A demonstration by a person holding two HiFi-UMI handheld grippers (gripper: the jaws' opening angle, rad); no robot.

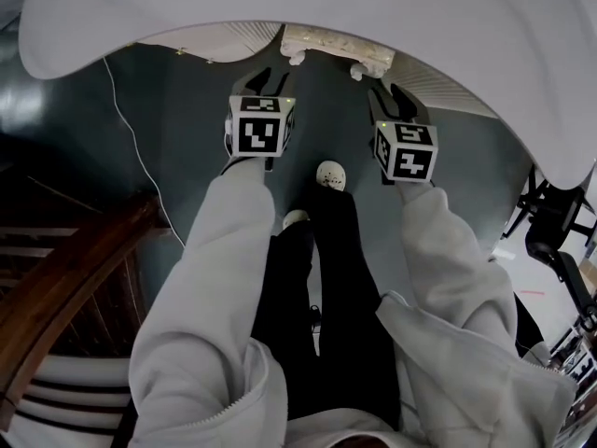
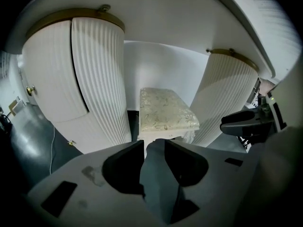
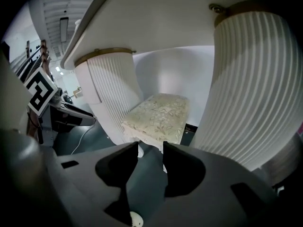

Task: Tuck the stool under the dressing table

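Stool (image 2: 166,111) was found set beneath the dressing table (image 1: 392,17), between its two fluted white pedestals (image 2: 94,79), with only the near end showing past the top's front edge. Tucking was judged all but complete; at most a final nudge inward is called for. Left gripper (image 2: 154,144) and right gripper (image 3: 150,146) were noted spread, nothing held. Seat was padded, floral-patterned, on a carved cream frame.

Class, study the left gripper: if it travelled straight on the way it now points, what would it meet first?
Probably the white stool with its cream floral cushion, directly ahead of the left gripper; depth is unclear, so the dark floor might come first.
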